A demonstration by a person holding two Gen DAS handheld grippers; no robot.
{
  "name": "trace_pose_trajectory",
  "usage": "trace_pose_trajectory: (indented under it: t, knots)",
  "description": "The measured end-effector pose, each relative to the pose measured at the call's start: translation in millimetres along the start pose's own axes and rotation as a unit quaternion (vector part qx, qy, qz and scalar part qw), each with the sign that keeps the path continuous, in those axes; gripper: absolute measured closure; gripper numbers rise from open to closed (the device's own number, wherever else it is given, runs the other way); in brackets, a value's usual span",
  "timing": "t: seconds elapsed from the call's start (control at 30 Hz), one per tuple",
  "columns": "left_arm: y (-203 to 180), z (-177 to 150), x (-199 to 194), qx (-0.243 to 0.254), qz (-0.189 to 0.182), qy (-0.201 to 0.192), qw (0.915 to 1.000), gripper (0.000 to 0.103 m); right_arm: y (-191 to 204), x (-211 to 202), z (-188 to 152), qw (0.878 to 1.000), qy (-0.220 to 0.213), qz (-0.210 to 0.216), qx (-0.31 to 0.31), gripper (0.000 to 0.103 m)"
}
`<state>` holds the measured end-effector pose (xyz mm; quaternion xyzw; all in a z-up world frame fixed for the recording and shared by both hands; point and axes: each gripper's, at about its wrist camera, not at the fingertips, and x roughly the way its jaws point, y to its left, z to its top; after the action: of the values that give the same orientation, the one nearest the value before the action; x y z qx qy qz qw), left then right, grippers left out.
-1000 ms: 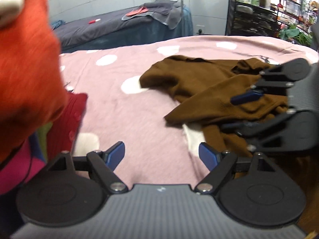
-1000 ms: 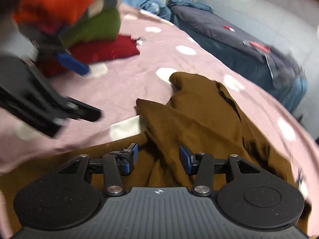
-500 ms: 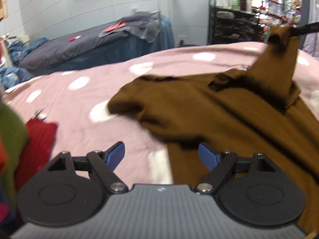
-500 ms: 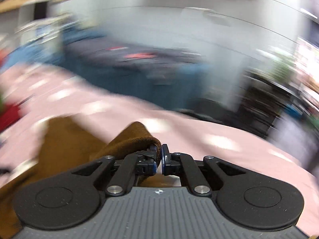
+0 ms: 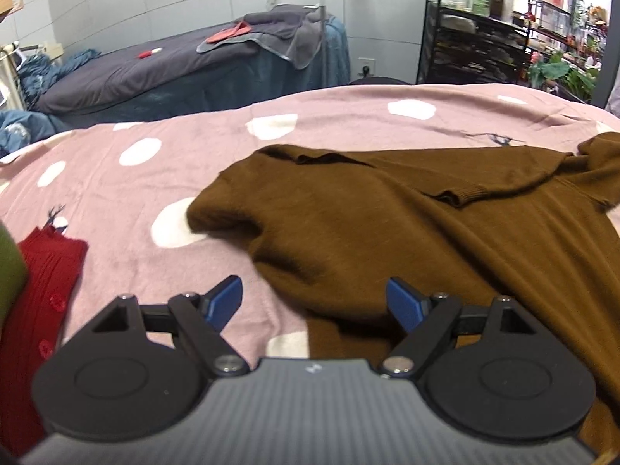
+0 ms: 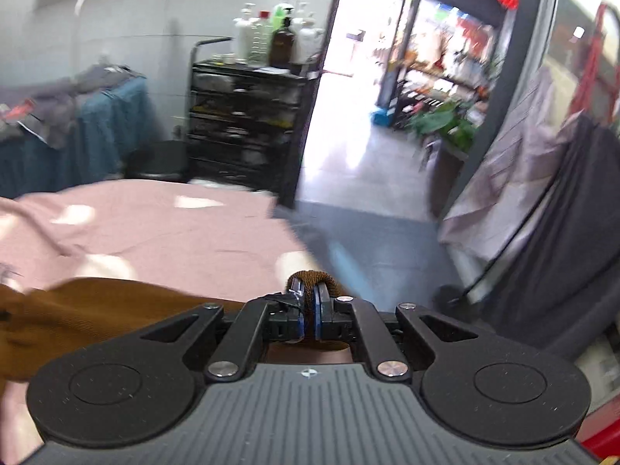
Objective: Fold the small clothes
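Note:
A brown knit sweater (image 5: pixel 407 228) lies spread on the pink white-dotted blanket (image 5: pixel 128 209), one sleeve cuff folded across its chest. My left gripper (image 5: pixel 314 302) is open and empty, just above the sweater's near hem. My right gripper (image 6: pixel 308 302) is shut on a fold of the brown sweater (image 6: pixel 93 310), which trails away to the left over the blanket (image 6: pixel 155 228) near the bed's right edge. The right gripper is out of the left wrist view.
A red folded garment (image 5: pixel 38 302) and a green one (image 5: pixel 9 271) lie at the left. A grey-covered bed (image 5: pixel 162 69) stands behind. A black shelf rack with bottles (image 6: pixel 248 116) and an open doorway (image 6: pixel 368 116) are beyond the bed's right edge.
The right gripper closed on the sweater and pulled it out to the right, spreading it flat. The left gripper swung right from the clothes pile to the sweater's hem.

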<state>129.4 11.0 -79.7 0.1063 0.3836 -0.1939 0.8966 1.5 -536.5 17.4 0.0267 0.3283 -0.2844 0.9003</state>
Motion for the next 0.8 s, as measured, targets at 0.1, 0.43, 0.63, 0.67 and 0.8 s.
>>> trace_pose_trajectory:
  t: [0.1, 0.43, 0.63, 0.67, 0.8]
  knots:
    - [9.7, -4.6, -5.4, -0.001, 0.007, 0.005, 1.0000, 0.021, 32.0, 0.4, -1.5, 0.998, 0.003, -0.020, -0.066, 0.091]
    - [16.2, -22.7, -16.8, 0.016, 0.009, 0.000, 0.9998, 0.013, 87.1, -65.2, 4.8, 0.988, -0.074, -0.072, -0.117, 0.000]
    - [9.8, -29.9, -19.4, 0.014, -0.003, -0.005, 0.9999, 0.010, 208.7, -68.4, -6.1, 0.954, -0.009, 0.268, -0.136, 0.000]
    - [10.8, -31.2, -20.8, 0.012, -0.004, -0.007, 0.9999, 0.010, 235.8, -64.5, -13.3, 0.944, -0.002, 0.290, -0.159, 0.000]
    - [23.5, -36.1, -26.4, -0.001, 0.004, -0.009, 1.0000, 0.009, 333.4, -42.6, -48.7, 0.913, 0.010, 0.299, -0.279, 0.025]
